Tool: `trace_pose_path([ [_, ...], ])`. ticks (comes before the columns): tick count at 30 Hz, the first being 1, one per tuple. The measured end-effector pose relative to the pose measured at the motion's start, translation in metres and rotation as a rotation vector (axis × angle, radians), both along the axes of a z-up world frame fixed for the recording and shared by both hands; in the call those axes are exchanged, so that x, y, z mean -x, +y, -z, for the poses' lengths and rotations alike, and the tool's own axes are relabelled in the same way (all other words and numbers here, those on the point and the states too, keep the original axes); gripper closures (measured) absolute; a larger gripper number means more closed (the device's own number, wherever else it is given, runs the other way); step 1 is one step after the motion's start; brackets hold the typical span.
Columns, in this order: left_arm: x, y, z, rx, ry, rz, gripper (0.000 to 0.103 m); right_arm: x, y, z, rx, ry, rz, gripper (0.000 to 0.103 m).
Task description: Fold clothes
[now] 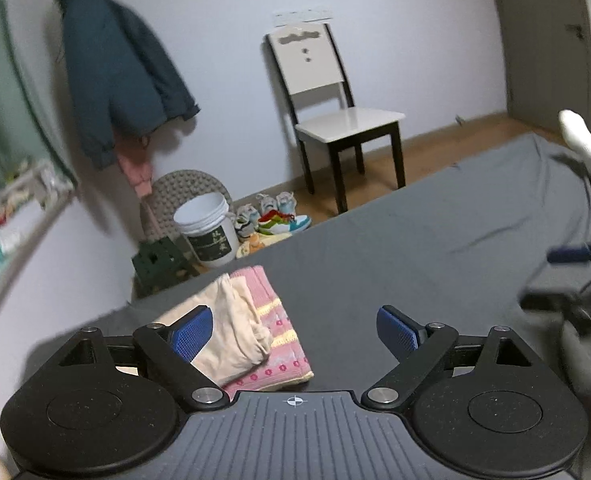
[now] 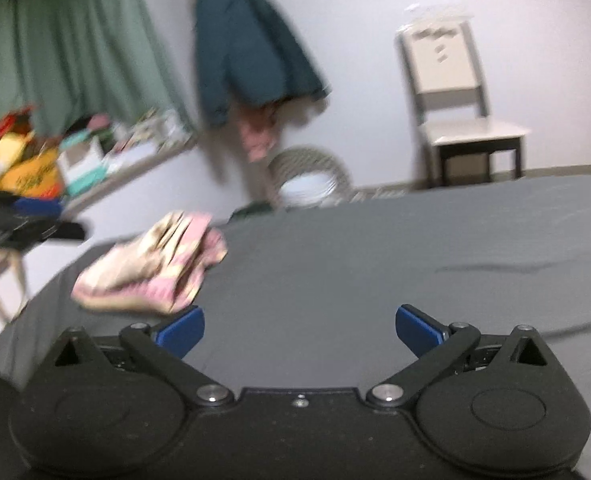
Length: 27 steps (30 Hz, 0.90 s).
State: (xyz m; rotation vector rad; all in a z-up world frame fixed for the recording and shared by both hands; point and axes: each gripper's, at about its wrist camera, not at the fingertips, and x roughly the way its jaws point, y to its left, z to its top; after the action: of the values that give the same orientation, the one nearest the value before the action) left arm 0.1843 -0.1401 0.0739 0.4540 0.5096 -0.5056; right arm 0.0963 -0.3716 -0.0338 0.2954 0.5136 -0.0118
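**Folded pile on the grey sheet, both claws released**

Left wrist: the left gripper [image 1: 295,334] is spread wide, empty; the folded pink-and-cream clothes [image 1: 251,332] are stacked near the grey sheet's [image 1: 415,248] corner.

Right wrist: the right gripper [image 2: 300,330] is likewise released. No unfolded garment is seen on the sheet.

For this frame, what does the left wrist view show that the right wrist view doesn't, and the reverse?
Only the left wrist view shows the shoes, the green stool and the label on the white bucket, with the clothes sharp and neatly stacked. Only the right wrist view shows the cluttered shelf and the wide green curtain. Both show the folded clothes on the grey sheet, the jacket, the chair, and open, empty tongs: left, right.
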Motion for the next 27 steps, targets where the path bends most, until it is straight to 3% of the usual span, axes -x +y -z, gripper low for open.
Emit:
trace_pose_path([
  [3,0.021,-0.015,-0.039,-0.029,-0.005,0.007,0.0,0.003,-0.011,-0.003,0.048,-0.016,0.083,0.0],
  [9,0.06,-0.072,-0.083,0.002,0.058,0.027,0.0,0.008,-0.034,-0.006,0.099,0.03,0.198,0.0],
  [16,0.098,-0.16,-0.127,0.294,0.305,0.246,0.0,0.015,-0.064,-0.008,0.127,0.052,0.251,0.0],
  [20,0.127,-0.221,-0.18,0.443,0.354,0.404,0.0,0.016,-0.075,-0.006,0.144,0.055,0.279,0.0],
  [24,0.144,-0.26,-0.239,0.651,0.418,0.556,0.0,0.017,-0.084,-0.004,0.162,0.06,0.302,0.0],
  [27,0.142,-0.283,-0.267,0.791,0.458,0.603,0.0,0.018,-0.089,-0.002,0.18,0.065,0.314,0.0],
])
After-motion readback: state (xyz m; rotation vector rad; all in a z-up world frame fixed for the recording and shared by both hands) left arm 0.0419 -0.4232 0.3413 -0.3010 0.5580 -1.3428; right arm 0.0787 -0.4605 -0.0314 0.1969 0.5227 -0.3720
